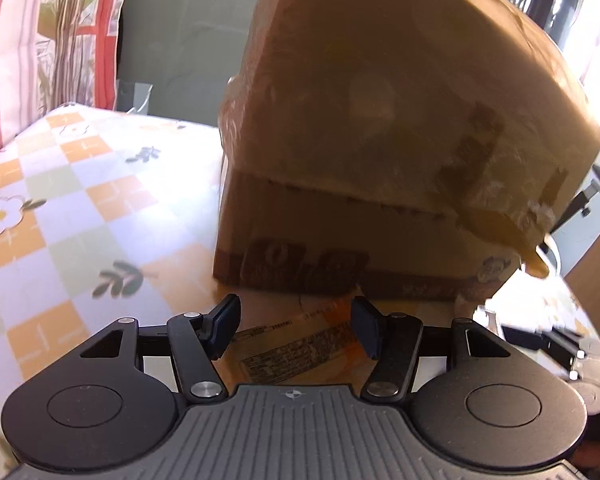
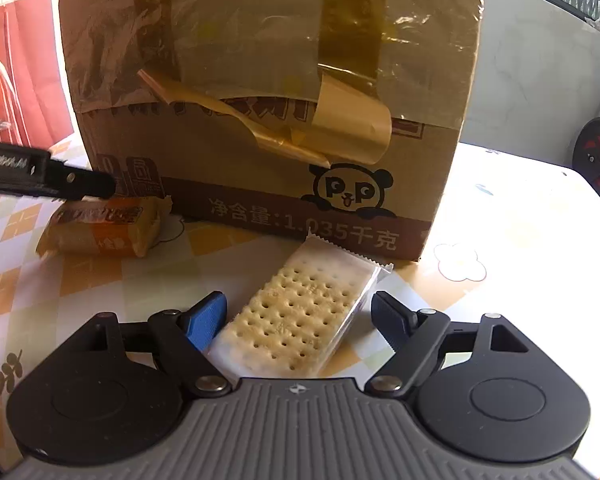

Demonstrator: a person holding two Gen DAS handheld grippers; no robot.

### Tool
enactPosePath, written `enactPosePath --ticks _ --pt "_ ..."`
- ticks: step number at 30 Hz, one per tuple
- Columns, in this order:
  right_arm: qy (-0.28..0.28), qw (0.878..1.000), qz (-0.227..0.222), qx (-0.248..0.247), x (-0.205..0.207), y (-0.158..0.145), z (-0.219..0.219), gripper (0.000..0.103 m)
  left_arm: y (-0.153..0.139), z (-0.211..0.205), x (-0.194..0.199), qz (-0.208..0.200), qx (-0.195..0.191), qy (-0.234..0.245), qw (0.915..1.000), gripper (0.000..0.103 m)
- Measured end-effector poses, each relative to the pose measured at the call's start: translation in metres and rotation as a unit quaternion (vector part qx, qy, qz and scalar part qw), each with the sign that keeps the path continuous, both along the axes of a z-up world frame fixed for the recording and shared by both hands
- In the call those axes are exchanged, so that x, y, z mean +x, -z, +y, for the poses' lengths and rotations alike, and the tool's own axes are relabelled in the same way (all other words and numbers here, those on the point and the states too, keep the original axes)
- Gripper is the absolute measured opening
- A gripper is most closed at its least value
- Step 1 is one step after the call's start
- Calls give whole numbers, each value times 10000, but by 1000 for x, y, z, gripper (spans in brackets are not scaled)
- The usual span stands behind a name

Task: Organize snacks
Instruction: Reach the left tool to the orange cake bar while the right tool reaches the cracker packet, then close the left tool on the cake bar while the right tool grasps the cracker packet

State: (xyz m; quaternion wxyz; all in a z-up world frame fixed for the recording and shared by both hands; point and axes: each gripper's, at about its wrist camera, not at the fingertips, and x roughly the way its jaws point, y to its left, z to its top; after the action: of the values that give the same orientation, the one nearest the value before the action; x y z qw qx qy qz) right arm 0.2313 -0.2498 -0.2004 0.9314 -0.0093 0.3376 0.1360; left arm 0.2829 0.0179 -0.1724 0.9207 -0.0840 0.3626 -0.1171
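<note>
A tall cardboard box (image 2: pixel 260 80) with peeling tape and a panda logo stands on the table, and it fills the left wrist view too (image 1: pixel 380 120). In front of it lies a clear packet of pale crackers (image 2: pixel 300 312). My right gripper (image 2: pixel 298 298) is open around that packet, with both pads a little off its sides. An orange snack packet (image 2: pixel 104 228) lies left of the crackers, near the box's corner. My left gripper (image 1: pixel 295 300) is open just above it, and the orange packet (image 1: pixel 296 344) shows between its fingers. One left finger (image 2: pixel 84 184) reaches over it.
The table carries an orange, white and green checked cloth (image 1: pixel 60 220) with flower prints. A red and white curtain (image 1: pixel 40 20) hangs behind on the left. Black and red round weights (image 2: pixel 596 152) stand past the table's far right edge, beside a pale wall.
</note>
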Motion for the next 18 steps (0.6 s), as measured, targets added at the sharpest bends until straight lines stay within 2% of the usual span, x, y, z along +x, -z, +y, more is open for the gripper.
enactPosePath --ticks 6,14,16,17,18 --pt "-93 10000 -1 6 -2 0 -5 83 10 -16 -24 279 147 192 9993 64" --pt "-130 9999 -13 -11 -6 -1 -1 86 13 -37 -18 135 545 148 9983 62" --pt "-120 9999 -12 41 -8 -2 -1 86 15 -42 -15 65 817 -16 9966 51" --pt "-111 9999 -10 60 -7 -2 -2 86 16 -43 -16 4 870 -66 9962 51" --pt "-101 9999 -11 50 -7 -2 -2 86 17 -44 -17 -33 913 -91 9958 46"
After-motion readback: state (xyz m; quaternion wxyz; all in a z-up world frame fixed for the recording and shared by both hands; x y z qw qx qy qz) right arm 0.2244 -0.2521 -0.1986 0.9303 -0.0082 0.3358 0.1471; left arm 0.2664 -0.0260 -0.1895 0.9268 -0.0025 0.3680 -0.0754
